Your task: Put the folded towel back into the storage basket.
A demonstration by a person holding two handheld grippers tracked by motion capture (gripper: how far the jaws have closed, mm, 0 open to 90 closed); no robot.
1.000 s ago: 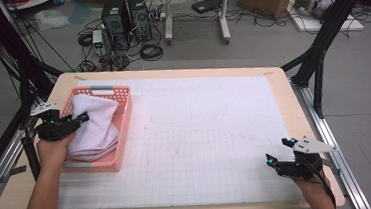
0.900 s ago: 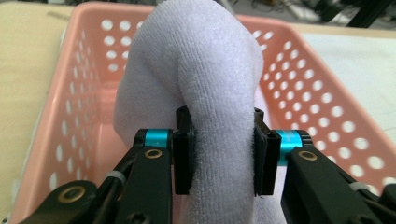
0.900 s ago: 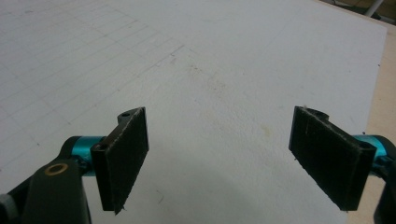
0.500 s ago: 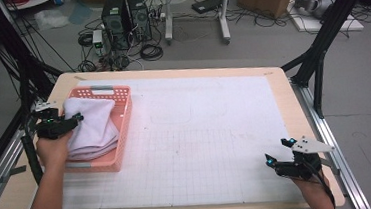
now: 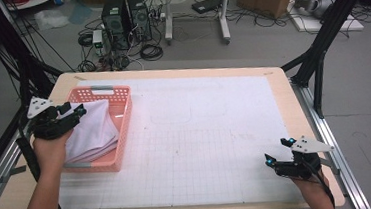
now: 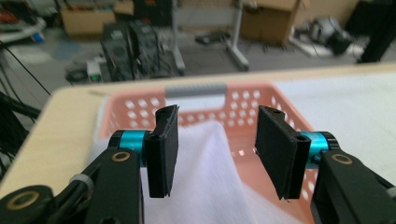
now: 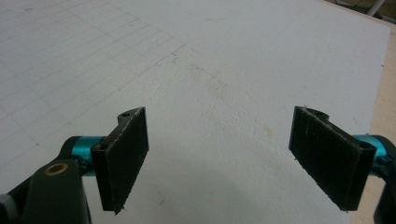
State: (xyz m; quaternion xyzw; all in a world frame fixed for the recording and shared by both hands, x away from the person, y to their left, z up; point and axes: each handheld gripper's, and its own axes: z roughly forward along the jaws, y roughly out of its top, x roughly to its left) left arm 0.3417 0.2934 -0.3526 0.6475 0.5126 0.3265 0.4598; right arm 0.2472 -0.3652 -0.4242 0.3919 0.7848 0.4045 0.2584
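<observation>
A pink plastic basket (image 5: pixel 123 109) stands at the table's left side, and a folded white cloth (image 5: pixel 93 132) lies in it. My left gripper (image 5: pixel 76 113) hovers over the basket's left rim, just above the cloth. In the left gripper view its jaws (image 6: pixel 215 121) have just been opening and stand apart; the cloth (image 6: pixel 210 177) lies below them, untouched by the pads, with the basket's far wall (image 6: pixel 243 100) beyond. My right gripper (image 5: pixel 276 153) rests near the front right corner, open (image 7: pixel 219 116) over bare white mat.
A white gridded mat (image 5: pixel 201 133) covers most of the wooden table (image 5: pixel 282 84). Black frame legs (image 5: pixel 320 59) stand at the right rear corner and along the left side. Computers and cables lie on the floor behind.
The left gripper has opened, let go of the white cloth and lifted slightly off it. The cloth has settled flatter in the basket. The right gripper has stayed put.
</observation>
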